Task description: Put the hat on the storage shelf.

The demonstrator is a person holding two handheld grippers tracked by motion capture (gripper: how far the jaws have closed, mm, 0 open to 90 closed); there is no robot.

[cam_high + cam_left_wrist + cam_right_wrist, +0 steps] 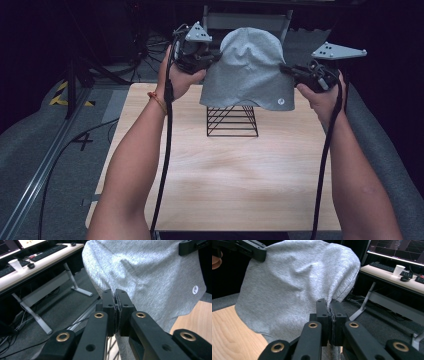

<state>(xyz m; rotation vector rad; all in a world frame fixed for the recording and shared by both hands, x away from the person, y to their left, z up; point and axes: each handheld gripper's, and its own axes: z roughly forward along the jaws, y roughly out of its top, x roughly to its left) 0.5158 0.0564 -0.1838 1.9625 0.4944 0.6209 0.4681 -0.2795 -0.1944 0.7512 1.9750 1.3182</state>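
Note:
A grey cloth garment (248, 70) with a small white round logo hangs in the air above the wooden table (220, 175), stretched between both grippers. My left gripper (212, 58) is shut on its left edge, and the pinched fabric shows between the jaws of the left gripper (115, 293) in its own view, the grey garment (150, 272) spreading beyond. My right gripper (286, 70) is shut on the right edge; in its view the right gripper (327, 302) clamps a fold of the grey garment (294, 287). A black wire rack (232, 120) stands on the table directly under the cloth.
Beyond the table's far edge stand a white-legged desk (392, 277) with keyboards, a paper cup (398, 270) and monitors. Cables trail from both grippers along the person's forearms. Grey floor and a metal rail (35, 180) lie left of the table.

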